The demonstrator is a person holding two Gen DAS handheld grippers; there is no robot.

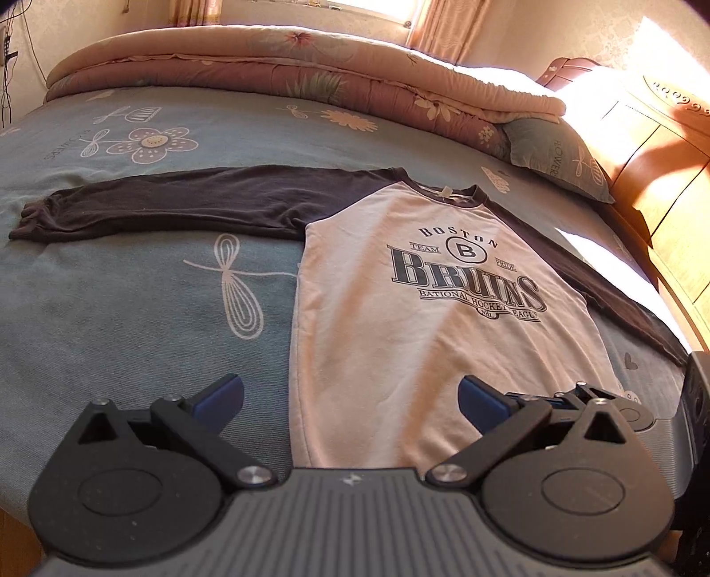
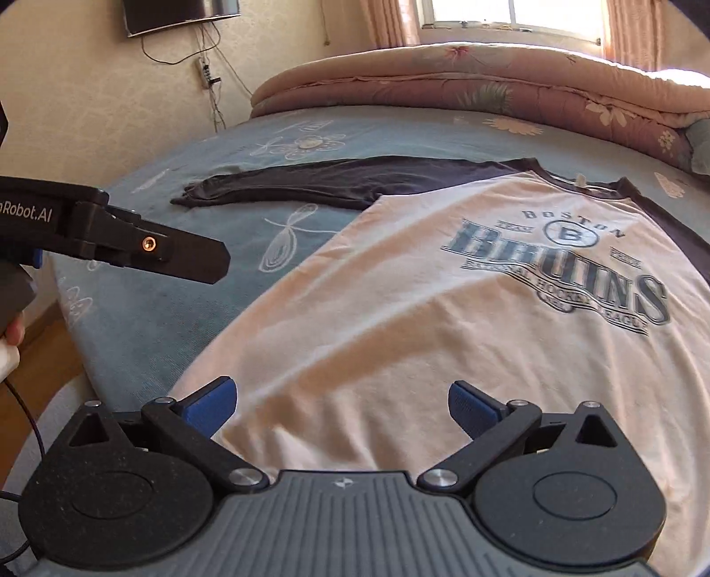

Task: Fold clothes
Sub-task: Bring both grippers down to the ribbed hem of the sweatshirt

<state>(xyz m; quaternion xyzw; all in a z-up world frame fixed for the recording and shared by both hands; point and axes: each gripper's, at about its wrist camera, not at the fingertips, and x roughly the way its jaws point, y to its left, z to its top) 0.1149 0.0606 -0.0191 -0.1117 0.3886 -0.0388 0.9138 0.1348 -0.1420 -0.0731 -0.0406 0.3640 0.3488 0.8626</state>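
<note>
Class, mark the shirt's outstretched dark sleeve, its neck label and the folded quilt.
dark sleeve (image 1: 146, 213), left wrist view, mid-length of sleeve.
neck label (image 2: 580, 179), right wrist view, inside collar.
folded quilt (image 1: 275, 66), left wrist view, top layer.

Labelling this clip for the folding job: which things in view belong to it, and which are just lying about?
Job:
shirt, spread flat on the bed
left gripper, open
right gripper, open

Lying about:
folded quilt
pillow
wall screen
</note>
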